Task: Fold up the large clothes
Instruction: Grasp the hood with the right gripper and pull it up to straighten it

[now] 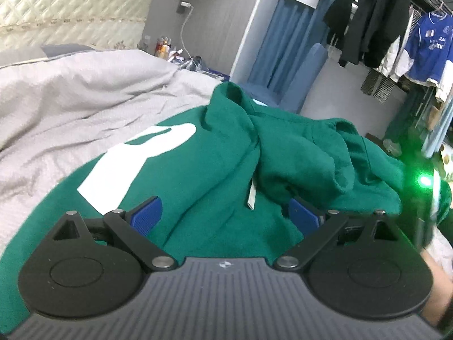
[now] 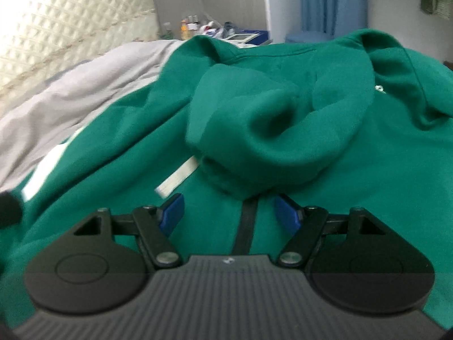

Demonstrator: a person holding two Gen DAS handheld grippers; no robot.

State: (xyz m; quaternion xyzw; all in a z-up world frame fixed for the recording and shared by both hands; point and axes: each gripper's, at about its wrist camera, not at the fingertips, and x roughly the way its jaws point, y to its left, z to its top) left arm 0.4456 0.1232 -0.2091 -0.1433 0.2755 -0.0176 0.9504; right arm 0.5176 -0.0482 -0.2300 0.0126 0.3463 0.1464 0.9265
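- A green hoodie [image 1: 215,170] with a white print [image 1: 136,155] and a white drawstring [image 1: 252,195] is seen spread, hood bunched, mid-frame on the bed [image 1: 70,99].
- Grey bedding is seen at left; hung clothes [image 1: 382,22] at upper right.
- Both hand-held grippers, left [image 1: 226,215] and right [image 2: 229,212], are held released above the fabric.

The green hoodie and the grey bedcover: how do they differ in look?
The green hoodie carries a big white print and a pale drawstring; the grey bedcover is plain. The hoodie lies on top, bunched at its hood; the bedcover spreads beneath it, only wrinkled. Both are soft cloth.
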